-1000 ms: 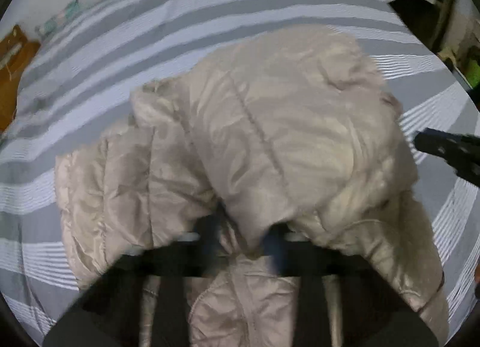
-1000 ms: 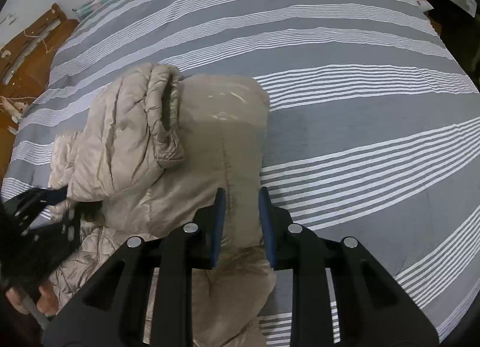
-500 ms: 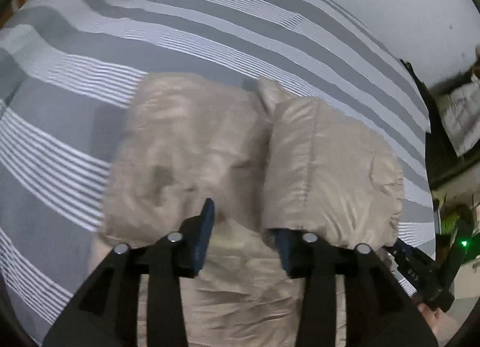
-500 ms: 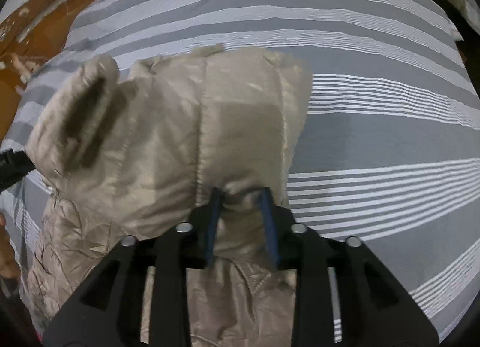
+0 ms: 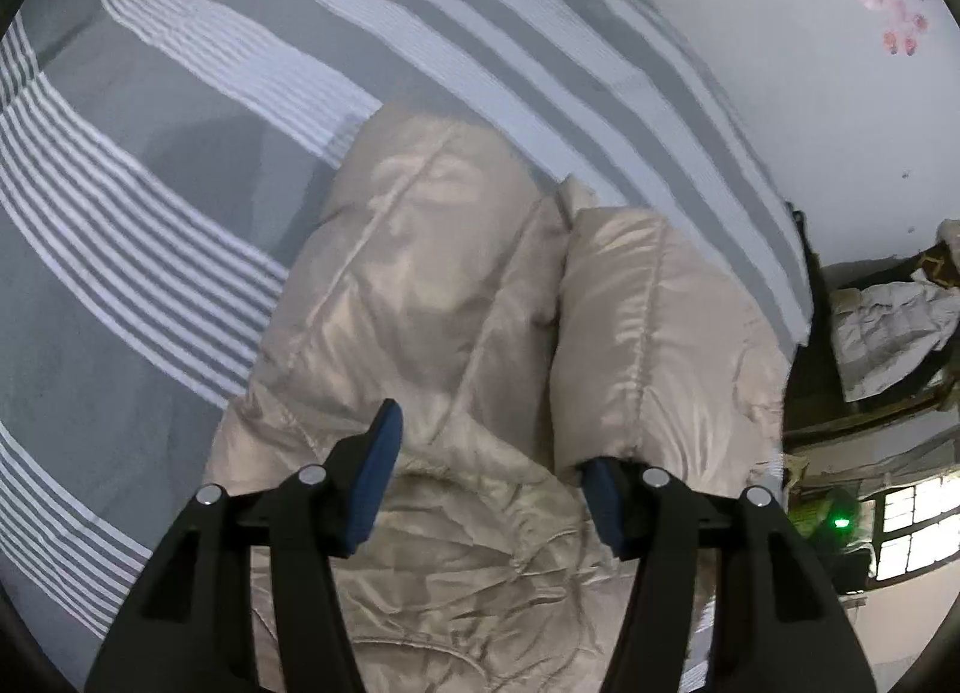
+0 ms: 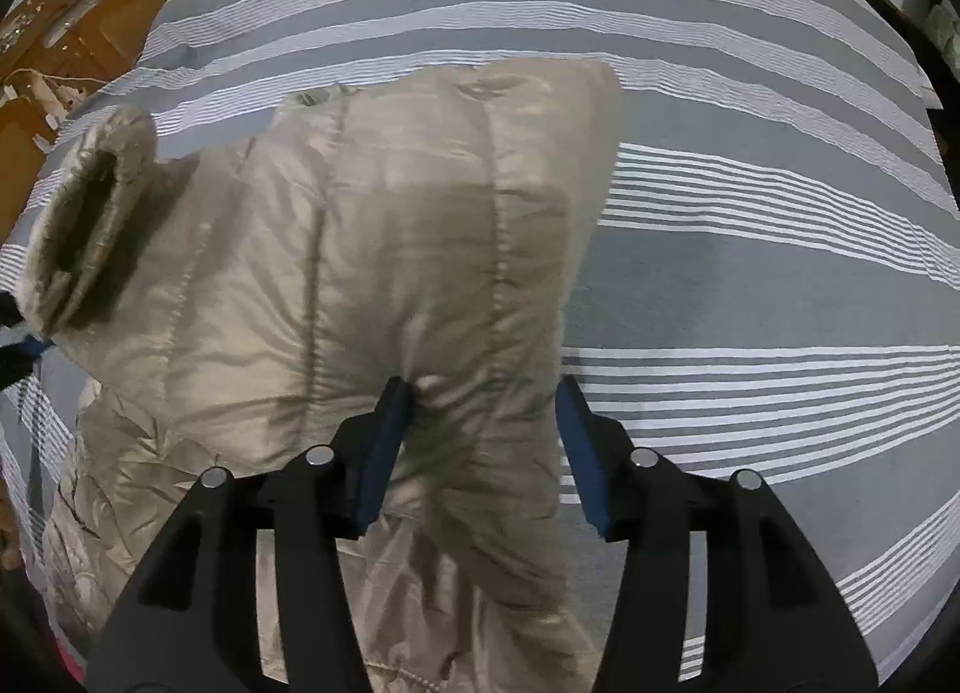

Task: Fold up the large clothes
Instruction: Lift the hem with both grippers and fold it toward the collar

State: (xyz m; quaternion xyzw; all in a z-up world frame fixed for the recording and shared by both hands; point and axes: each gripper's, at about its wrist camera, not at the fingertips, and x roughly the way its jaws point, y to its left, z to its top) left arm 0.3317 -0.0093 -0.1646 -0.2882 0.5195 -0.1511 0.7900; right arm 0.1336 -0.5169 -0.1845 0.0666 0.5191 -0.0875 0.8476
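The beige padded jacket [image 6: 372, 249] lay on the striped bed [image 6: 750, 249], just ahead of and under both grippers, its upper part doubled over the lower. The right gripper [image 6: 483, 441] had just been opening; its jaws stood apart, the fold's edge loose between them. The left gripper [image 5: 489, 471] had also just been opening, jaws apart over crumpled fabric. Probably both were letting go, so the fold could rest flat.
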